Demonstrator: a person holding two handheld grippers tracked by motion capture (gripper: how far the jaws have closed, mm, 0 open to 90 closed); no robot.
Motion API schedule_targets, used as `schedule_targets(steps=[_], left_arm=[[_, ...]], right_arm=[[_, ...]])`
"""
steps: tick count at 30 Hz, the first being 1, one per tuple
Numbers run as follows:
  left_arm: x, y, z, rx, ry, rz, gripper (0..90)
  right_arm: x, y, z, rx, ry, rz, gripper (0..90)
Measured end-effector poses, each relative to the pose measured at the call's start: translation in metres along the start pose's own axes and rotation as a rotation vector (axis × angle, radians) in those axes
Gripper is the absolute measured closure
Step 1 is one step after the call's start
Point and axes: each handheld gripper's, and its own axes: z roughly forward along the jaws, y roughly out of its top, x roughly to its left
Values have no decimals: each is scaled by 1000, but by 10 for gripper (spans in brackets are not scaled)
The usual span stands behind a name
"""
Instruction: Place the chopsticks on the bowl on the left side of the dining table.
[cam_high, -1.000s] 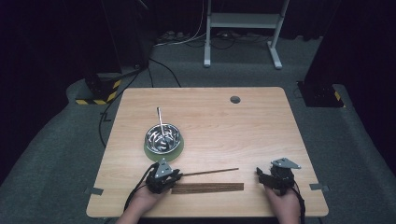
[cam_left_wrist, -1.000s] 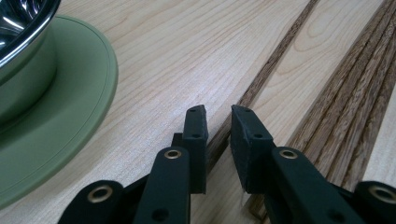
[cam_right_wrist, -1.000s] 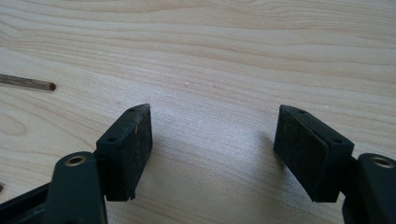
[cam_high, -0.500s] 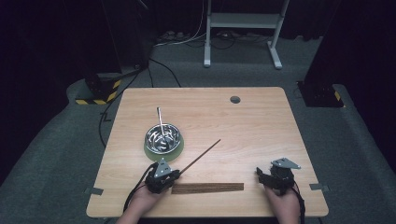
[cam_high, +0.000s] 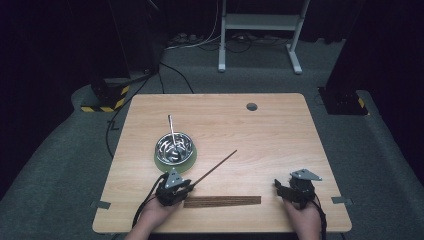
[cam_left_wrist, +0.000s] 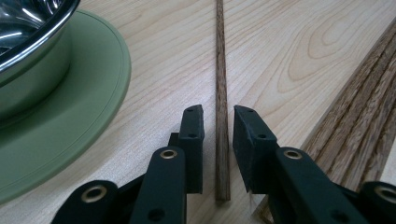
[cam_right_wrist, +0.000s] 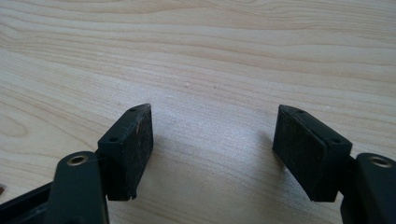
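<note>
Left gripper (cam_high: 172, 189) just near-side of the steel bowl (cam_high: 174, 147), jaws narrowly parted around a thin dark wooden stick (cam_high: 214, 168). In the left gripper view, stick (cam_left_wrist: 221, 93) lying between the two pads with a sliver of daylight on each side; whether the pads actually pinch it cannot be told. Stick running from the gripper diagonally away, past the bowl's right side, far end free over the table.

Right gripper (cam_high: 295, 189) well to the right of the bowl, near the table's front edge, jaws spread wide, holding nothing; bare wood grain between the pads (cam_right_wrist: 132, 149) in the right gripper view.

Seen up close from the left gripper: bowl sitting on a green saucer (cam_left_wrist: 70, 126), and a bundle of matching sticks (cam_left_wrist: 359, 126) just right of the jaws. Seen from above: that bundle (cam_high: 222, 201) lying flat in a row, nearer the front edge than the bowl; a metal rod (cam_high: 171, 129) standing up out of the bowl.

Light wooden table (cam_high: 280, 135), round grommet (cam_high: 251, 106) far behind the bowl. Grey carpet around, dark surroundings, a white metal stand (cam_high: 260, 30) and cables beyond.
</note>
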Motion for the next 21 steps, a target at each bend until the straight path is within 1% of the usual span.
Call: schedule_targets(steps=[4,5,7,10,12,13,14,15,16,17,18,20,21], left_arm=[[1,1,0,8,9,0,744],[0,1,1,7,15,-8,774],[1,1,1,9,21,-10,823],[0,1,1,3,23,-10,834],[0,0,0,5,32,-12,837],[1,0,0,5,25,-9,837],[2,0,0,2,19,-16,838],[2,0,-1,2,24,-33,838],[3,0,-1,4,25,-33,838],[3,0,-2,-11,24,-32,838],[3,0,-3,-12,24,-25,838],[5,-1,-5,-35,20,-37,838],[5,-1,-6,-49,20,-48,838]], right_arm=[[0,0,0,0,0,-2,286],[0,0,0,0,0,-2,286],[0,0,0,-1,0,-2,286],[0,0,0,-1,0,-2,286],[0,0,0,0,0,-2,286],[0,0,0,0,0,-2,286],[0,0,0,0,0,-2,286],[0,0,0,1,1,-1,286],[1,0,0,2,1,2,286],[1,0,0,-4,-6,-2,286],[2,0,0,-4,-8,-5,287],[2,-1,1,-21,-20,-12,288],[2,0,1,-13,-15,-4,288]])
